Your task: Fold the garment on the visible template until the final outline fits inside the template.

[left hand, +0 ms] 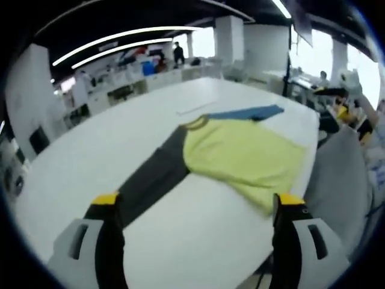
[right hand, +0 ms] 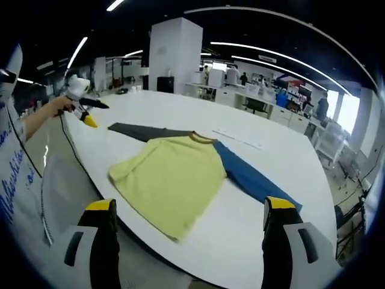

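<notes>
A shirt lies flat on the white table (left hand: 90, 156), its yellow body (left hand: 240, 153) between a dark grey sleeve (left hand: 150, 177) and a blue sleeve (left hand: 249, 112). In the right gripper view the yellow body (right hand: 171, 174) is in the middle, with the grey sleeve (right hand: 141, 130) to the far left and the blue sleeve (right hand: 252, 177) to the right. My left gripper (left hand: 198, 200) is open above the table near the grey sleeve's end and holds nothing. My right gripper (right hand: 189, 205) is open above the shirt's hem at the table edge. A hand holds the left gripper (right hand: 84, 111) beyond the grey sleeve.
Faint thin lines (right hand: 237, 137) mark the table beyond the collar. The table edge (right hand: 90, 171) runs close to the shirt's hem, with grey floor below. Desks, pillars and people stand in the office behind. A person's sleeve (right hand: 12, 156) is at the left.
</notes>
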`<state>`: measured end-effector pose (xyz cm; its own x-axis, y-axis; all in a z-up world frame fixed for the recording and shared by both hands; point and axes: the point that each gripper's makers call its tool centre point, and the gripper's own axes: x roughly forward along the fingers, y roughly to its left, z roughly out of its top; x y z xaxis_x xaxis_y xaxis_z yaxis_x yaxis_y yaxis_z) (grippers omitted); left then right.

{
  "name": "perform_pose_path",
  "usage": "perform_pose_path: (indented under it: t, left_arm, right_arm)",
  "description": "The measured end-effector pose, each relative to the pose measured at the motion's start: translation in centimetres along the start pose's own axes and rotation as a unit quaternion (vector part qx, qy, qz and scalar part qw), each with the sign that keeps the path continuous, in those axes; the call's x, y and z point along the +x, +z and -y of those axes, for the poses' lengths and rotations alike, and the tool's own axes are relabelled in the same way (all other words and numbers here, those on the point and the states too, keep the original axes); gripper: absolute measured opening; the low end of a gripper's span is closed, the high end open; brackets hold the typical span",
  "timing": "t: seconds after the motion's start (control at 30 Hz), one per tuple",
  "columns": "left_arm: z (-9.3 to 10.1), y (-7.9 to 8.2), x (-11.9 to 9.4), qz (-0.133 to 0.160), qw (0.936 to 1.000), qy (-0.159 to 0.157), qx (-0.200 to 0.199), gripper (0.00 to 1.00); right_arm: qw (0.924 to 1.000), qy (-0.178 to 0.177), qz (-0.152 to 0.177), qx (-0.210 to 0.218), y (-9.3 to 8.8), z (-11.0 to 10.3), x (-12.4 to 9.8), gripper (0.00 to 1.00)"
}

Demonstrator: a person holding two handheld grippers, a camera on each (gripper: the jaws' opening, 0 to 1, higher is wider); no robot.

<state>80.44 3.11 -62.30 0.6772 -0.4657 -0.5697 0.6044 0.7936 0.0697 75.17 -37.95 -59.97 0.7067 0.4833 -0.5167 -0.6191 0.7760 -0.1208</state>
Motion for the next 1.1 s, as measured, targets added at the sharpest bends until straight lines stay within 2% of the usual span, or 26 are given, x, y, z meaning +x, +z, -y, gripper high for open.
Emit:
perform_pose_path:
  t: [0.17, 0.33, 0.67, 0.77, 0.8, 0.93, 1.1]
  left_arm:
    - [1.6, 1.6, -0.8, 0.019, 0.9997, -0.003, 0.014, 1.00]
    - [3.1, 2.3, -1.6, 0.030, 0.9994, -0.005, 0.017, 1.00]
    - [7.2, 2.3, -2.7, 0.031, 0.9991, -0.008, 0.026, 1.00]
    - [9.0, 2.6, -3.1, 0.034, 0.9984, -0.038, 0.027, 1.00]
    - [9.3, 2.5, -3.2, 0.028, 0.9986, -0.037, 0.027, 1.00]
    - [9.7, 2.5, -3.5, 0.012, 0.9989, -0.022, 0.041, 1.00]
    - [9.7, 3.8, -4.3, 0.033, 0.9990, -0.012, 0.027, 1.00]
  right_arm:
    - [1.0000, 0.001, 0.006, 0.000, -0.2, 0.1, -0.4, 1.00]
    - [1.0000, 0.001, 0.009, 0.001, -0.5, 0.2, -0.9, 1.00]
    - [0.9999, 0.007, 0.009, -0.002, -1.1, 0.3, -1.9, 1.00]
    - [0.9999, 0.011, 0.006, -0.008, -1.2, 0.3, -1.9, 1.00]
    - [0.9998, 0.014, 0.004, -0.012, -1.3, 0.2, -1.9, 1.00]
    - [0.9996, 0.021, 0.004, -0.018, -1.1, -0.1, -2.0, 1.00]
    - [0.9996, 0.018, 0.007, -0.020, -1.0, 0.2, -2.2, 1.00]
